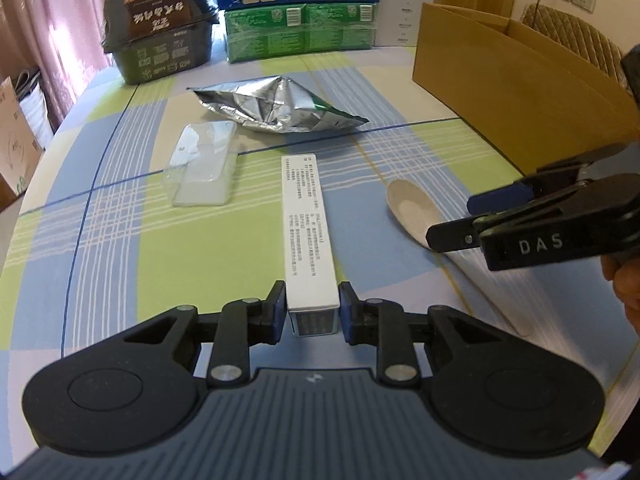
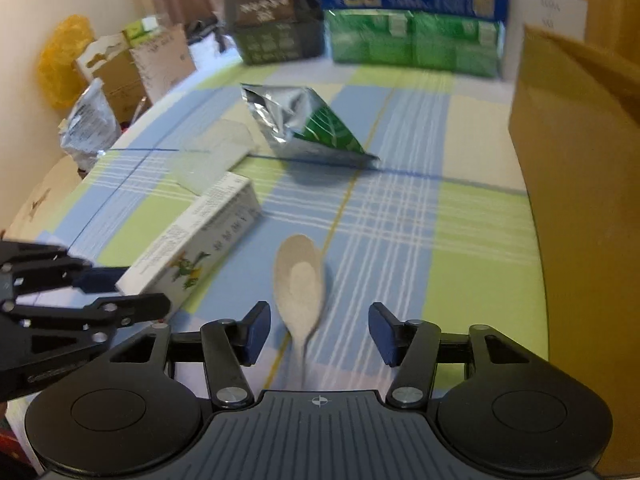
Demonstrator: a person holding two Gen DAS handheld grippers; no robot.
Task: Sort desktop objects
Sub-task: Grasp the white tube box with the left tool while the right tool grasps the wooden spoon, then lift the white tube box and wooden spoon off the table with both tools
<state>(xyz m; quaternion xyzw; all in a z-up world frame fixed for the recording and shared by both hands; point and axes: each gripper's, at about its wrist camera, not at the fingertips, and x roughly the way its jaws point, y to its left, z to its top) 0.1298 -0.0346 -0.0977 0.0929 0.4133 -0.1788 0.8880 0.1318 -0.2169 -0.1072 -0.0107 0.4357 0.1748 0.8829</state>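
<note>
My left gripper (image 1: 313,312) is clamping the near end of the long white box (image 1: 306,224), which is lying on the checked tablecloth (image 1: 120,208). My right gripper (image 2: 318,334), marked "DAS", is hanging spread wide over the pale spoon (image 2: 300,276), touching nothing. Beyond are lying a clear plastic case (image 1: 202,168) and a crumpled foil bag (image 1: 276,104). A "HONGLI" container (image 1: 158,28) is standing at the far edge, the cardboard box (image 1: 512,92) crowding the right side.

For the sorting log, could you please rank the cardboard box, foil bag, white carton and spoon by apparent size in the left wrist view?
1. cardboard box, cut off by the frame edge
2. foil bag and white carton: look alike; the carton lies nearer the camera, so unranked
3. spoon, partly hidden by the right gripper
</note>
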